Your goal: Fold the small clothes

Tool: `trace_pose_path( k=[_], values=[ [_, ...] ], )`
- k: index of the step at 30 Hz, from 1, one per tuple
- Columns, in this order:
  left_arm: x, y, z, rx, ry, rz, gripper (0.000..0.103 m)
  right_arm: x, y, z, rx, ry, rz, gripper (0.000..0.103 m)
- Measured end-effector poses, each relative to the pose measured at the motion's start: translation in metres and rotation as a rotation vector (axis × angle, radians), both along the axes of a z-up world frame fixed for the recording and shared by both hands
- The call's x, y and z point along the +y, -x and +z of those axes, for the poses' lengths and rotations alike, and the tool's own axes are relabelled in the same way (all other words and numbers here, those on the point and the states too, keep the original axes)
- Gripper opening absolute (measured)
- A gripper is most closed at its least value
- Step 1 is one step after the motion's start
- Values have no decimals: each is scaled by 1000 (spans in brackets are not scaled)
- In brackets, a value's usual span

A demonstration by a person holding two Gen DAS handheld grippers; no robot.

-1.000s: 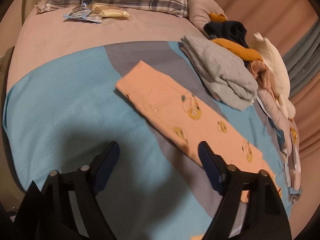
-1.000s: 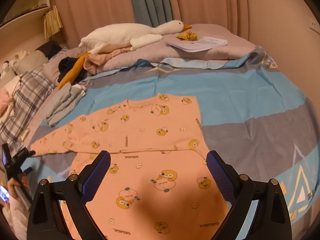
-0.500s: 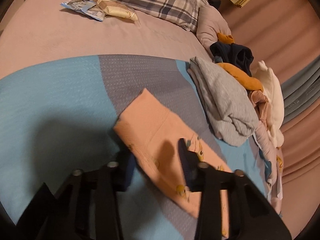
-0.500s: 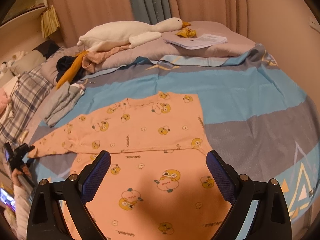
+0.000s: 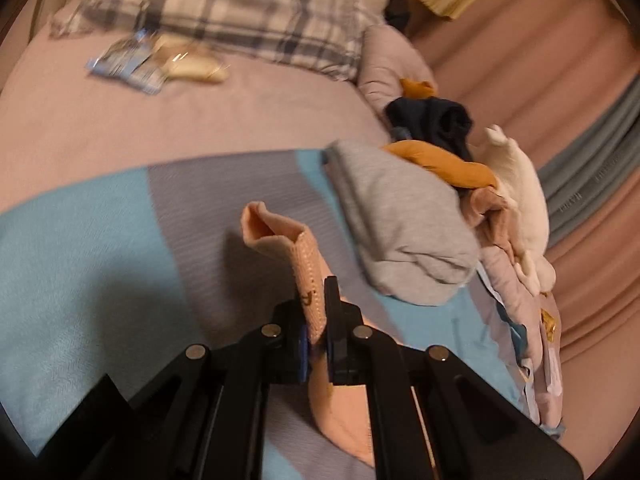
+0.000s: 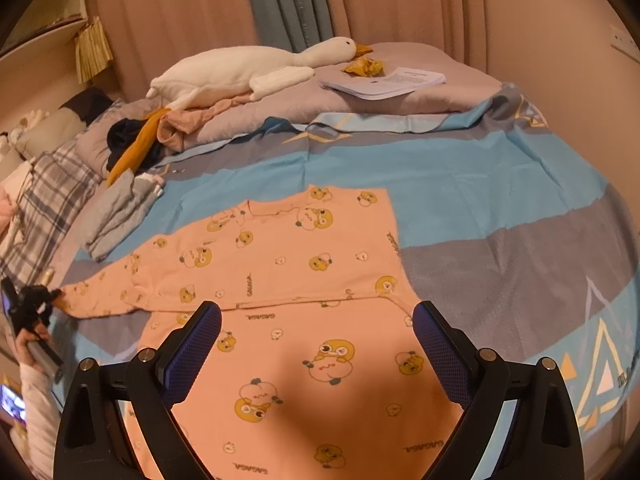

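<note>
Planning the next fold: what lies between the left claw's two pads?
The peach sleeve of the duck-print top is pinched in the shut left claw, its cuff lifted off the bedspread. The left wrist view shows it.

I count one peach top [image 6: 288, 256] spread on the bed [image 6: 500, 216], one plush goose [image 6: 248, 68] far back. One plaid pillow [image 5: 240, 12], one folded grey garment [image 5: 404, 224], one paper stack [image 6: 388, 82].

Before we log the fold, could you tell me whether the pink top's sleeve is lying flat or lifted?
Lifted. The left gripper is shut on the sleeve, whose cuff stands above the bedspread.
</note>
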State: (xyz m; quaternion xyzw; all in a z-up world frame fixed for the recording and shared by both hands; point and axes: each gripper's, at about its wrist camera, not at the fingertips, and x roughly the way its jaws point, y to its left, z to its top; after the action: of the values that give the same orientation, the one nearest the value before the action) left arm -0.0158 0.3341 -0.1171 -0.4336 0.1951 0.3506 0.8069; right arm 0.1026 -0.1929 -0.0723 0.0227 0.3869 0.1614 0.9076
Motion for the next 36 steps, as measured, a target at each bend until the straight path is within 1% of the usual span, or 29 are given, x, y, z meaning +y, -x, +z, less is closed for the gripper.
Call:
trace_pose_path(
  k=[5,12,15,17,28,33,36],
  values=[
    [-19,-15,27,-26,-45,-71,5,-10,-1,-3,18,-4,-33,96],
    [-53,-39,58,-67,-95,-178,5,-17,1,-2,10,-4,-49,96],
    [-73,-52,69,-65,-126,-234,5,-20,1,-2,9,-8,-53,96],
    [-87,-61,73,-66,-133,-281,5,-22,1,-3,12,-13,-55,96],
    [-161,-97,75,-24,-159,-491,5,-31,1,-5,14,-29,-69,96],
    [-194,-113,66,25,-189,-568,6,-34,0,-6,16,-41,-71,96],
    [-208,-119,59,46,-184,-609,6,-36,1,-7,18,-45,-71,96]
  ],
)
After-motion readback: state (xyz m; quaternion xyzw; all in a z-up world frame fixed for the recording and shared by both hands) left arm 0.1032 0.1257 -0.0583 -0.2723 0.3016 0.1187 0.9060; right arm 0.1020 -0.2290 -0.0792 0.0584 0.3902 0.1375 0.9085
